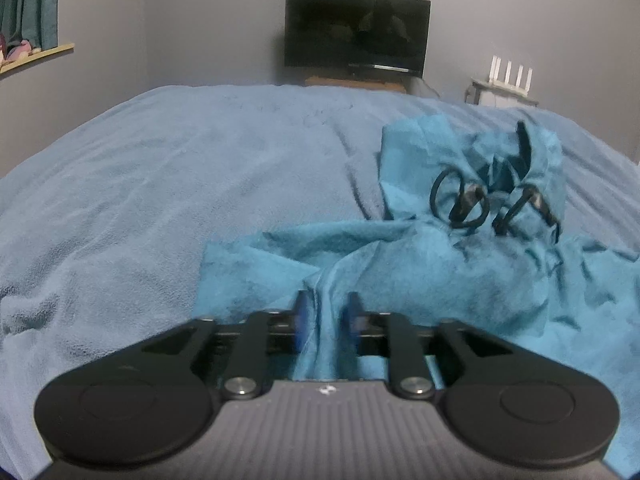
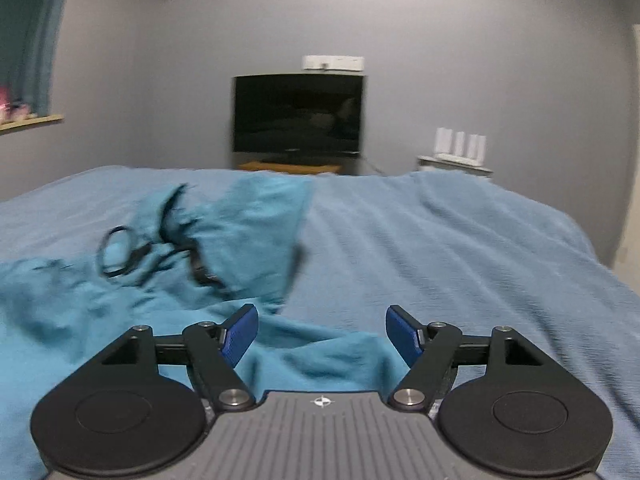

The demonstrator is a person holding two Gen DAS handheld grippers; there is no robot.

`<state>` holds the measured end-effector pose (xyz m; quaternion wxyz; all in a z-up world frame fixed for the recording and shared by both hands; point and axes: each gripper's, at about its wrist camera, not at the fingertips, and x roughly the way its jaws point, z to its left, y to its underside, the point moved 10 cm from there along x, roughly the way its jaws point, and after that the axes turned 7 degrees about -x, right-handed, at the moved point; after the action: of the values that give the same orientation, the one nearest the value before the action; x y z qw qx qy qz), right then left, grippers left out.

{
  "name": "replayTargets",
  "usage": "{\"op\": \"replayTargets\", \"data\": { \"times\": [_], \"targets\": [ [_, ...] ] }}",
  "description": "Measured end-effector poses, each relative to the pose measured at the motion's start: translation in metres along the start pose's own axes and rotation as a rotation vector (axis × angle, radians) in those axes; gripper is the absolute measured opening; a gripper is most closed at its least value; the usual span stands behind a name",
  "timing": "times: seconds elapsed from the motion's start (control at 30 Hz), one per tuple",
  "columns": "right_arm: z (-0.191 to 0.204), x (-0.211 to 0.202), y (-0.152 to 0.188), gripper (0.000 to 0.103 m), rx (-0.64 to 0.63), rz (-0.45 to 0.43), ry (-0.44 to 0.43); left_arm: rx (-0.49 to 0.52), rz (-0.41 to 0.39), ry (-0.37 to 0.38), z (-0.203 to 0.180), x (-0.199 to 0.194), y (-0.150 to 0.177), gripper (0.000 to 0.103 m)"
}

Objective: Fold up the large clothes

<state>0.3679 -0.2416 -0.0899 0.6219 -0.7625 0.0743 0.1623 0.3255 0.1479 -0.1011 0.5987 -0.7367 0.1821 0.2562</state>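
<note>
Still crumpled teal garment (image 1: 400,264), black drawstrings (image 1: 460,200)

A home bedroom. A wide bed (image 1: 160,200) under a light blue fleecy blanket (image 2: 460,248) filled the foreground. Beyond its foot, a dark flat-screen television (image 1: 357,32) stood on a low wooden stand (image 2: 290,167) against a plain grey wall (image 2: 440,40). A white router with upright antennas (image 1: 513,72) sat on a small table to the right. Teal curtains (image 1: 30,0) hung at a window ledge (image 1: 38,56) on the left.
</note>
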Motion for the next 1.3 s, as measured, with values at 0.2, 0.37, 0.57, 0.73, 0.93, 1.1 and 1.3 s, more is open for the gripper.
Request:
{"op": "replayTargets", "data": {
  "times": [0.2, 0.37, 0.57, 0.73, 0.93, 1.1, 1.3],
  "targets": [
    [0.045, 0.013, 0.018, 0.076, -0.06, 0.091, -0.119, -0.056, -0.141, 0.107, -0.019, -0.03, -0.015, 0.076],
    [0.058, 0.013, -0.004, 0.076, -0.032, 0.057, -0.134, 0.071, -0.083, 0.231, -0.062, -0.022, 0.007, 0.076],
    [0.048, 0.075, -0.073, 0.076, 0.09, -0.006, -0.14, 0.023, 0.078, 0.18, -0.051, 0.015, 0.031, 0.076],
    [0.02, 0.154, -0.09, 0.077, 0.281, 0.037, -0.105, 0.01, 0.095, 0.19, -0.048, 0.029, 0.031, 0.076],
    [0.008, 0.223, -0.082, 0.094, 0.388, 0.115, -0.104, 0.099, 0.076, 0.171, -0.057, 0.036, 0.037, 0.076],
    [0.014, 0.242, -0.079, 0.045, 0.543, 0.099, -0.303, 0.038, 0.088, 0.205, -0.049, 0.042, 0.037, 0.076],
    [0.025, 0.182, -0.108, 0.013, 0.45, -0.096, -0.454, -0.004, 0.101, 0.221, -0.046, 0.045, 0.036, 0.077]
  ]
}}
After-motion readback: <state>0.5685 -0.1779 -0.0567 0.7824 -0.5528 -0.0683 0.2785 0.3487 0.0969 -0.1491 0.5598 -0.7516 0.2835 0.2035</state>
